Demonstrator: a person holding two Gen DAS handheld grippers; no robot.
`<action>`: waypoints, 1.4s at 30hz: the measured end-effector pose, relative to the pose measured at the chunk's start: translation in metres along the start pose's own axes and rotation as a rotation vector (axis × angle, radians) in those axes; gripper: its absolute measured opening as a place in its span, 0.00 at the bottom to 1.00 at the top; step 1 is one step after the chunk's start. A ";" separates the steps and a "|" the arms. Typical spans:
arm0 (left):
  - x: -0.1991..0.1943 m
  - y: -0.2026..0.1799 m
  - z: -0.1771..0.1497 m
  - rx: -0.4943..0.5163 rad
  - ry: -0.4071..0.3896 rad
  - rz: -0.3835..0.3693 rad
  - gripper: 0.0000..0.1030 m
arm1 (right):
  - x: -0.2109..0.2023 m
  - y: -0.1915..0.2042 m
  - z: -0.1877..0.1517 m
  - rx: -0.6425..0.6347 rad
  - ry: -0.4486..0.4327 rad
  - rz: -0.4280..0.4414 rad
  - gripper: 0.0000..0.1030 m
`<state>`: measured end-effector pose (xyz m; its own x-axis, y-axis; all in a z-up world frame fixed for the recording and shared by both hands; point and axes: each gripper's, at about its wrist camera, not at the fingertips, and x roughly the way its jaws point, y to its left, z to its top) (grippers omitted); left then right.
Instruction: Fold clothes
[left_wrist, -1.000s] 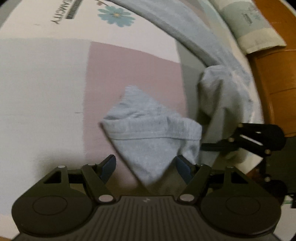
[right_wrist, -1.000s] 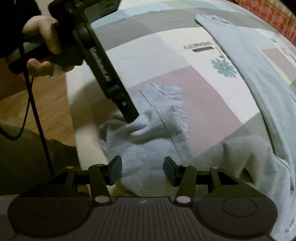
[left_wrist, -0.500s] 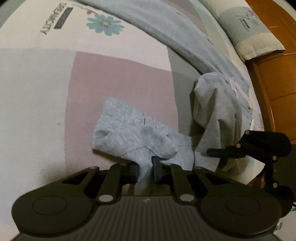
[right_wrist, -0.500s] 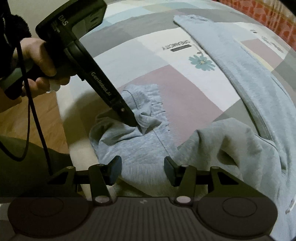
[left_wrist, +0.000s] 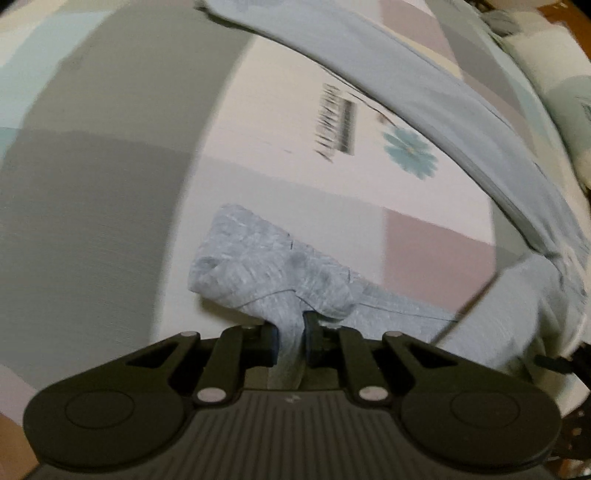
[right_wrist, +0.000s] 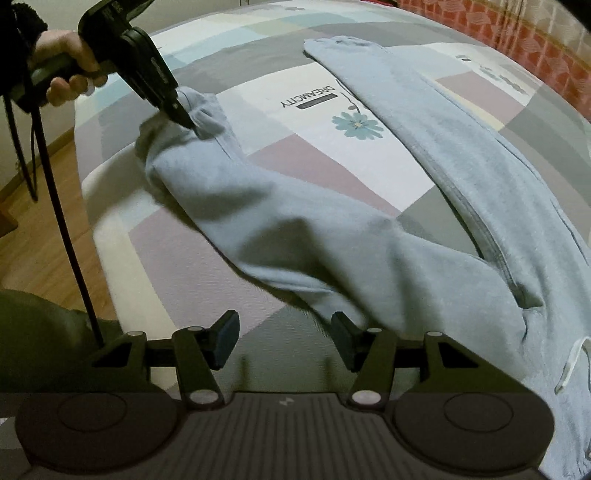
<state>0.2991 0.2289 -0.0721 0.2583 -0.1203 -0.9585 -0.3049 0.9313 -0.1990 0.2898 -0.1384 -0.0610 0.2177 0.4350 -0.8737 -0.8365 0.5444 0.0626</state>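
Observation:
A light blue-grey pair of sweatpants (right_wrist: 461, 177) lies across the patchwork bed cover. One leg (right_wrist: 280, 206) stretches out toward the bed's left edge. My left gripper (left_wrist: 290, 338) is shut on that leg's bunched cuff (left_wrist: 266, 269); in the right wrist view the left gripper (right_wrist: 186, 120) pinches the cuff, held by a person's hand (right_wrist: 66, 62). My right gripper (right_wrist: 284, 341) stands open low over the bed, its right finger touching the leg's lower edge, nothing between the fingers.
The bed cover (right_wrist: 295, 155) has grey, pink and white patches, a blue flower (right_wrist: 356, 125) and printed lettering. A pillow (left_wrist: 554, 74) lies at the far right. Wooden floor (right_wrist: 33, 221) lies beyond the bed's left edge. A black cable (right_wrist: 62, 229) hangs from the left gripper.
My left gripper shut on the cuff and has pulled it leftward, stretching the crumpled leg out straight. The right gripper stays open and now sits near the leg's upper part.

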 end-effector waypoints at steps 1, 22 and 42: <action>-0.004 0.004 0.003 -0.002 -0.006 0.013 0.10 | 0.000 0.000 0.001 -0.001 -0.001 -0.002 0.59; -0.014 0.065 0.041 -0.057 -0.031 0.185 0.13 | 0.008 0.001 0.010 -0.012 0.052 -0.013 0.59; -0.059 -0.019 0.024 0.318 -0.121 0.197 0.32 | -0.002 -0.032 -0.003 0.442 0.025 -0.232 0.66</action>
<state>0.3121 0.2265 -0.0065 0.3355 0.0950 -0.9372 -0.0649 0.9949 0.0776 0.3151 -0.1589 -0.0622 0.3560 0.2523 -0.8998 -0.4733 0.8789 0.0591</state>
